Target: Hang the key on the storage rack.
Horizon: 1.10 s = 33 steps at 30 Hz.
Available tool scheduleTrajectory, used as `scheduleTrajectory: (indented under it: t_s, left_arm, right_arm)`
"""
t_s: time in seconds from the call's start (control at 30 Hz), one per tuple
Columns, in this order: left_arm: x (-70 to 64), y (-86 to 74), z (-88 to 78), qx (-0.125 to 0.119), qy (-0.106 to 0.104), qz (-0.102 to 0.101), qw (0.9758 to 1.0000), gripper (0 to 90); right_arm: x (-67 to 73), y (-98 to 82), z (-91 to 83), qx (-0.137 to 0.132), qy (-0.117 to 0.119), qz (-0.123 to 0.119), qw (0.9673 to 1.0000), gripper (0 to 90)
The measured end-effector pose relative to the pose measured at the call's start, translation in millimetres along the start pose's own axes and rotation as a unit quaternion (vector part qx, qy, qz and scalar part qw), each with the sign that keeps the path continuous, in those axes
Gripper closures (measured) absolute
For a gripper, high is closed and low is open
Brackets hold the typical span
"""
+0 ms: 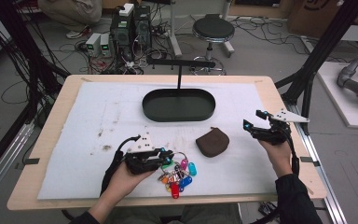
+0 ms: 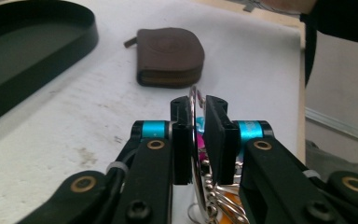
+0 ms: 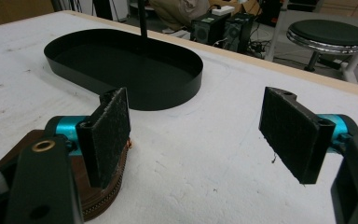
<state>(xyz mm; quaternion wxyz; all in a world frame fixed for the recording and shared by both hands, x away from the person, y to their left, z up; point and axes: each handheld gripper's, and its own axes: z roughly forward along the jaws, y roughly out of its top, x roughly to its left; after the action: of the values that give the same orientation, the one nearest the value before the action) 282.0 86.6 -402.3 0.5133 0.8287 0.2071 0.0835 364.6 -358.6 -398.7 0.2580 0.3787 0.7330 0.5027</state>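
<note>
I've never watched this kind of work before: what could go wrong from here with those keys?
The left gripper has only the thin key ring between its fingers, with a gap on one side, so the bunch of coloured key tags might slip out. Swinging tags could also snag the brown pouch or the black tray's rim.

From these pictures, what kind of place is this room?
Probably a robotics lab or recording workshop, not a home. Computer boxes with tangled cables stand on the floor behind the wooden table, black frame posts flank it, and a work stool stands nearby.
</note>
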Motion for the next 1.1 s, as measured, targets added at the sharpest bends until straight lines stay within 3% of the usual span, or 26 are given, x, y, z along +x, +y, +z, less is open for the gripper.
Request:
scheduleTrajectory:
  t_s: [0.2,0.47,0.7,1.1]
  left_arm:
    - [-3.3,-3.2,1.3,0.017,-0.011,-0.003,0.9998,82.9]
    - [2.8,-3.5,-4.1,0.013,-0.014,-0.017,0.9997,86.0]
    - [1.2,3.1,-7.3,0.006,-0.020,-0.004,0.9998,86.4]
    - [13.8,26.2,-29.5,-0.030,0.006,0.004,0.9995,86.4]
  right_arm:
    - [-0.8,-0.3,-0.4,0.000,-0.002,0.000,1.0000,25.2]
    - [-2.5,-0.9,-1.1,0.001,-0.003,0.002,1.0000,25.2]
    - [-3.1,-1.3,-0.9,0.002,-0.004,0.005,1.0000,25.2]
    - [-1.9,-1.1,0.5,0.003,-0.004,0.003,1.0000,25.2]
